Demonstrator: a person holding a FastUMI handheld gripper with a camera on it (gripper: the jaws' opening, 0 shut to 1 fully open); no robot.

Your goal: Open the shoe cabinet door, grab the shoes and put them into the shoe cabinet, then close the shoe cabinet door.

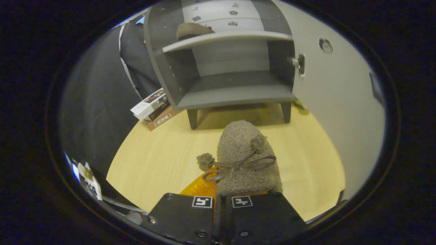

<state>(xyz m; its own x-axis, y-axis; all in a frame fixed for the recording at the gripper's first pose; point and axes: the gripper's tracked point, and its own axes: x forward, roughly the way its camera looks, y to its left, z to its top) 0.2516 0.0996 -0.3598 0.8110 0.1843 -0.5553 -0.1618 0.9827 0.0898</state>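
Gripper view shows the claw [218,195] drawn together on the heel end of a fuzzy slipper [243,156], which juts out toward twelve o'clock above the wooden floor [153,160]. It looks soft, light and squashy (the bow may snag), so the firmer heel rim seems the best hold. Beyond it, the cabinet [224,92] stands open, door [337,112] swung toward two o'clock.

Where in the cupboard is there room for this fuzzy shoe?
The bottom shelf is bare from wall to wall. The top shelf already has a shoe at its left end, with room beside it. The gripper is shut on the fuzzy shoe.
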